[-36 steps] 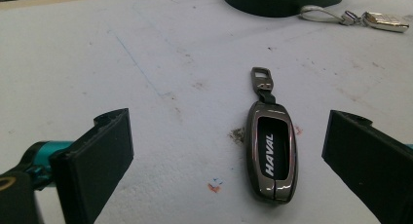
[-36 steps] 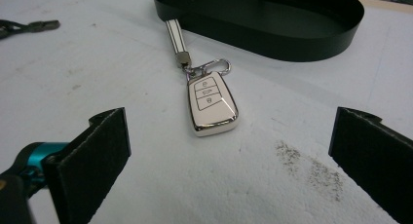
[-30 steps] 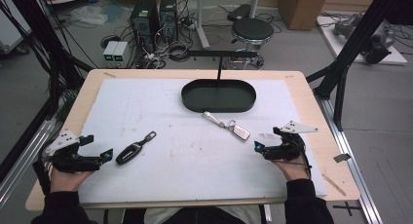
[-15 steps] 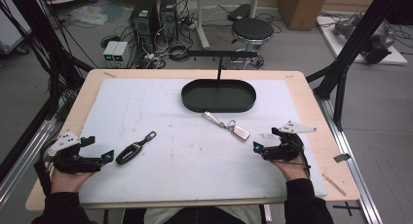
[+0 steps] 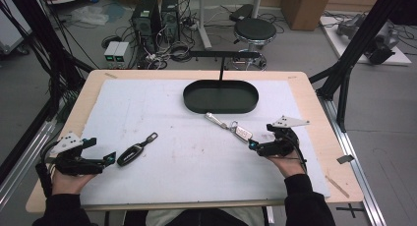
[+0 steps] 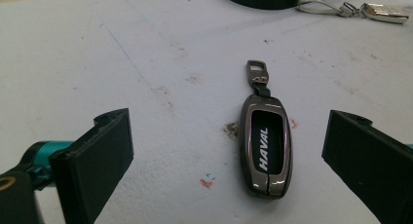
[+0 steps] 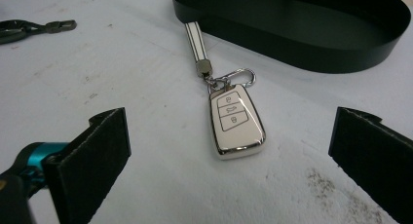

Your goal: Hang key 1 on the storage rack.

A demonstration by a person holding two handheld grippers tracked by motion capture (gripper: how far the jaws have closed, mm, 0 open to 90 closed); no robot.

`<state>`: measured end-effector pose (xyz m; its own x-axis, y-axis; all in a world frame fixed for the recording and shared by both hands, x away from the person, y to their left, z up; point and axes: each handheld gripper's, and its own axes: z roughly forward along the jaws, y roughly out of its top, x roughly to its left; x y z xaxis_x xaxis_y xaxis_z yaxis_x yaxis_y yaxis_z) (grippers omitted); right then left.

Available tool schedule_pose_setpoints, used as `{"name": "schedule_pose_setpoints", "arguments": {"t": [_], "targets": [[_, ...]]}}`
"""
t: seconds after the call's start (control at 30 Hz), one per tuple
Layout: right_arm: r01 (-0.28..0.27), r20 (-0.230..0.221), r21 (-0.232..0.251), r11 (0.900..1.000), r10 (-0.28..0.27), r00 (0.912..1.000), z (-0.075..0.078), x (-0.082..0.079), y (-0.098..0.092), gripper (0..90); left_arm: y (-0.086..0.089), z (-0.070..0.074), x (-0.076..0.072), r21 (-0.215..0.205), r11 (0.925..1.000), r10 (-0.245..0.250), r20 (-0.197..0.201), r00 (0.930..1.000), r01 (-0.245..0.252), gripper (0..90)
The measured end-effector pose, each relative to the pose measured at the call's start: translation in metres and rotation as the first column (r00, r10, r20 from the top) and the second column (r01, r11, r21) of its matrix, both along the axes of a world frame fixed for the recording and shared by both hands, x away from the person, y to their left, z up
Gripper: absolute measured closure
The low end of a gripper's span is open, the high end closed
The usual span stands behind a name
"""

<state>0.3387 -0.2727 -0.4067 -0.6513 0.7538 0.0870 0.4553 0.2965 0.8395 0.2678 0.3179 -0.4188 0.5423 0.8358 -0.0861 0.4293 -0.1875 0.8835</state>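
Lying flat on the desk [image 5: 162, 96], the glossy dark key fob [image 6: 265, 146] and white key fob [image 7: 236, 121] are waiting between wide-apart left tongs [image 6: 229, 151] and right tongs [image 7: 229, 151], looking light, rigid, slippery, best pinched across their long sides.

Dark key fob [image 6: 265, 153]: long, glossy grey-metal case with a black inset reading HAVAL in white; lies flat, face up, on the white mat.
Dark fob's strap: short, ending in a small rectangular metal loop, stretched out from the fob's far end.
White key fob [image 7: 236, 121]: pale, rounded, chrome-edged, three button icons showing; flat, face up, on the same mat, well apart from the dark one.
White fob's strap: white band with a dark centre stripe, joined by a silver clasp, its far end just beside a black oval tray.
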Motion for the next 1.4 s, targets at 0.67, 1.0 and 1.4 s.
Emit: {"name": "schedule_pose_setpoints", "arguments": {"t": [0.67,1.0,1.4], "targets": [[-0.116,-0.074,-0.085,0.990,0.110,0.9912,0.029,0.046,0.048,0.7,0.000,0.000,0.001,-0.006,1.0000,-0.008,-0.001,1.0000,0.008,5.0],[-0.155,-0.116,-0.125,0.980,0.140,0.9833,0.031,0.069,0.072,0.8,-0.002,-0.001,0.002,-0.007,0.9996,-0.029,-0.003,0.9996,0.029,5.0],[-0.207,-0.174,-0.185,0.961,0.175,0.9691,0.027,0.096,0.100,0.8,-0.006,-0.002,0.003,-0.013,0.9987,-0.049,-0.003,0.9988,0.049,5.0]]}}
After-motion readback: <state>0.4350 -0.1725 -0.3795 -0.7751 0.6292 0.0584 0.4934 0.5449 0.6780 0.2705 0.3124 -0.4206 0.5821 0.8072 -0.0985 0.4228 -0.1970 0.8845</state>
